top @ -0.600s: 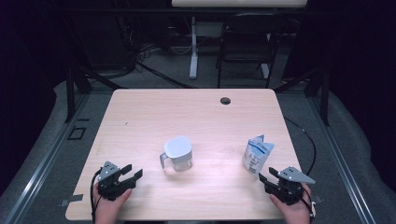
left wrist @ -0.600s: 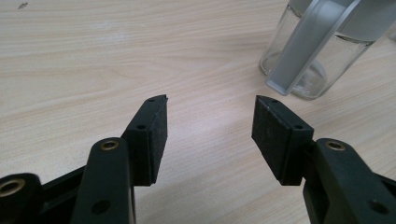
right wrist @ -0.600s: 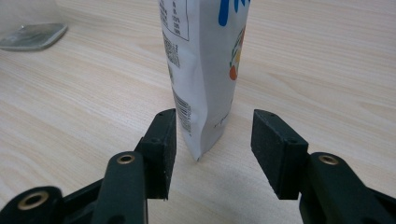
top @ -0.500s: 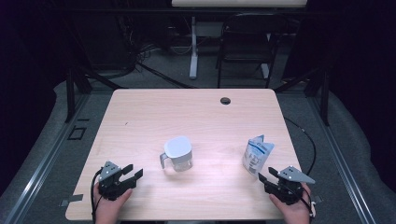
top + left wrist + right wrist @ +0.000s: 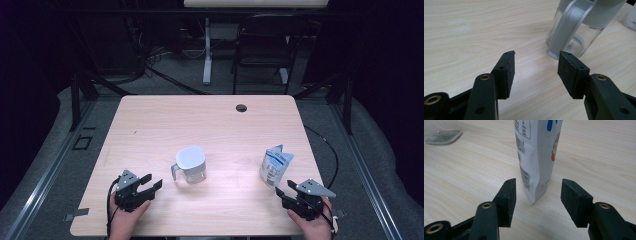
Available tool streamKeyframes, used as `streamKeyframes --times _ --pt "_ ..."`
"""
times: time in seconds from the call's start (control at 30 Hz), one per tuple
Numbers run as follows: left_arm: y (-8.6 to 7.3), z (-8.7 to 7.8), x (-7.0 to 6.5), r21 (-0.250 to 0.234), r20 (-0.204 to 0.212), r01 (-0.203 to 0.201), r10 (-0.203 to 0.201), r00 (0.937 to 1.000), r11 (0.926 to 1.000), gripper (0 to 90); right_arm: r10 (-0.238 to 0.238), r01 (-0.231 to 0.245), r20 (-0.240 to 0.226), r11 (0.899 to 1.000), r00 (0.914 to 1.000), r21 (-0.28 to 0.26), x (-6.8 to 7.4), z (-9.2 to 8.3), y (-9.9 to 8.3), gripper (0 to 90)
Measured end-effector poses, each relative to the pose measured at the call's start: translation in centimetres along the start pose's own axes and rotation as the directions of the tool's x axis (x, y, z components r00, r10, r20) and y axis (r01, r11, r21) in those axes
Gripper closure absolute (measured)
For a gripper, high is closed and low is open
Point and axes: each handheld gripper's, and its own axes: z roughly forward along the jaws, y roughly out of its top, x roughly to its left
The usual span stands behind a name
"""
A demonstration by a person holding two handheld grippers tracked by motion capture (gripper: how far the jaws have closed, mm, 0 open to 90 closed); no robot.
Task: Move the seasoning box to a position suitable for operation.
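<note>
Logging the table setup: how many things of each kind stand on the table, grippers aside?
Clear jug with grey lid and handle: 1
White printed pouch, standing upright: 1
Total: 2

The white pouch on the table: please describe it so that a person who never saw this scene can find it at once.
Look at the wooden table and go to its near right part, just ahead of the right claw. There the pouch stands upright, white with blue print and a barcode. Its only neighbour, the clear jug with a grey handle, stands mid-table.
</note>
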Motion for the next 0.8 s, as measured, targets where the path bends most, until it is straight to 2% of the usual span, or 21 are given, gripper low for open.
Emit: streamKeyframes --times 0.07,0.2,0.33,0.6,0.8 --pt "0.2 0.2 -0.4 0.010 -0.007 -0.018 0.018 0.9998 0.9998 47.7 -0.007 0.007 -0.004 1.000 1.0000 0.004 0.1 0.2 -0.1 45.6" --pt "0.8 0.5 -1.0 0.016 0.009 -0.034 0.034 0.9994 0.9993 47.3 -0.015 0.015 -0.004 1.000 0.9999 0.013 0.3 0.5 -0.1 45.6" --pt "1.5 1.2 -1.6 0.005 0.014 -0.034 0.034 0.9993 0.9994 47.3 -0.019 0.019 -0.009 1.000 0.9998 0.018 0.5 0.5 -0.1 44.4" --pt "2.4 2.6 -2.8 0.016 0.022 -0.063 0.062 0.9978 0.9979 48.3 0.005 -0.005 -0.006 1.000 1.0000 0.004 0.2 0.3 -0.2 43.5" --pt "3.0 3.6 -2.6 0.019 0.012 -0.055 0.054 0.9985 0.9983 53.7 0.011 -0.011 0.001 1.000 0.9999 -0.002 -0.1 0.1 -0.2 43.5"
